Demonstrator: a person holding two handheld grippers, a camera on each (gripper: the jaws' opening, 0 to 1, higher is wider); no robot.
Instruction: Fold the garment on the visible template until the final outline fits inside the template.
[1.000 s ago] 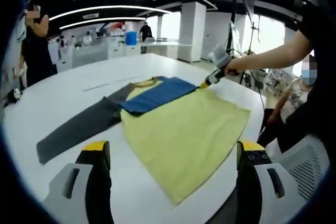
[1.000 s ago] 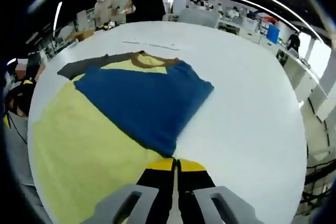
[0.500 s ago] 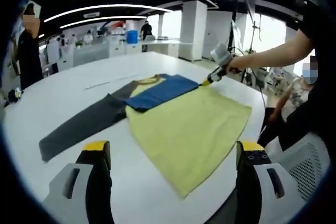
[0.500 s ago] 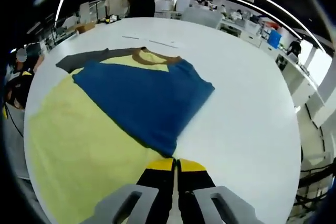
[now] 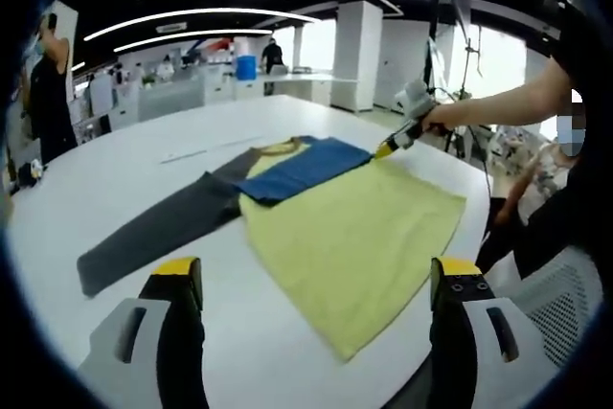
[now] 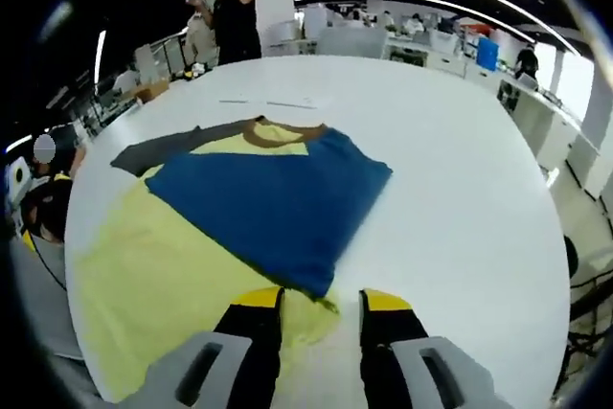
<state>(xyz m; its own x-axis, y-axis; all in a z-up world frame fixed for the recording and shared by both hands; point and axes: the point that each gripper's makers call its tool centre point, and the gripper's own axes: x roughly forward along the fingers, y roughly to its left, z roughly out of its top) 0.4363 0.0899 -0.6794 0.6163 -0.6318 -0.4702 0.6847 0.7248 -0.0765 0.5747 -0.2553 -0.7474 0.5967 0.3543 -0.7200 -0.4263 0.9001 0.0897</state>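
Spread flat ahead of both sets of jaws: one soft, matte long-sleeved garment, yellow across the body, with a brown ribbed collar, one blue sleeve folded as a broad wedge over the chest, and one dark grey sleeve stretched straight out beyond the left jaw in the left gripper view. Cloth lying smooth, few wrinkles, hem corner pointing back between the left gripper's jaws. Left gripper released, its two yellow-tipped black jaws set wide apart and clear of the fabric, hem lying just ahead between them. Right gripper also released, jaws parted with a narrow gap, the tip of the blue sleeve and a fold of yellow cloth just off the tips; seen from the left gripper view at the far right edge of the garment, held in a person's hand. Underneath, a large white table, smooth and faintly glossy, rounded at the edge, with two thin pale strips lying well beyond the collar. Around it, an open-plan office: white columns, curved ceiling light strips, desks, one blue water barrel, and several people standing beyond the far edge of the table.
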